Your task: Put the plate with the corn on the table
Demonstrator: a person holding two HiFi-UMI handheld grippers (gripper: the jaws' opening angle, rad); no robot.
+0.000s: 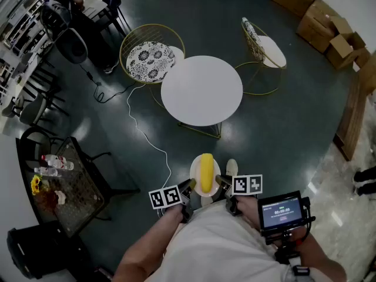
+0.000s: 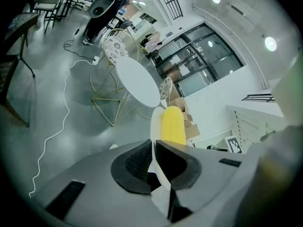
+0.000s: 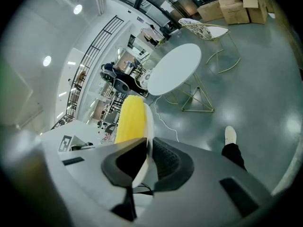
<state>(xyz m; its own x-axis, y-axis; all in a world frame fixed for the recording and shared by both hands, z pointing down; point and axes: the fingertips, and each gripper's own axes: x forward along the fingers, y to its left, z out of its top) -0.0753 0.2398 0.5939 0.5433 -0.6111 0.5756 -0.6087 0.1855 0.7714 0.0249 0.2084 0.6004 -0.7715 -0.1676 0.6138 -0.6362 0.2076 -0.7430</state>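
The small round white plate [image 1: 194,174] carrying the yellow corn cob [image 1: 206,170] hangs in the air, short of the round white worktop's [image 1: 201,90] near edge. My left fingers [image 2: 136,163] and right fingers [image 3: 166,163] are clamped on its opposite rims.

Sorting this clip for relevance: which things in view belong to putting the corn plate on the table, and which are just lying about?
In the job: plate, gripped at opposite rims by left gripper and right gripper; corn lying on it; round white table.

Just lying about: patterned chair; second chair; cardboard boxes; white cable; dark side table; bottles.
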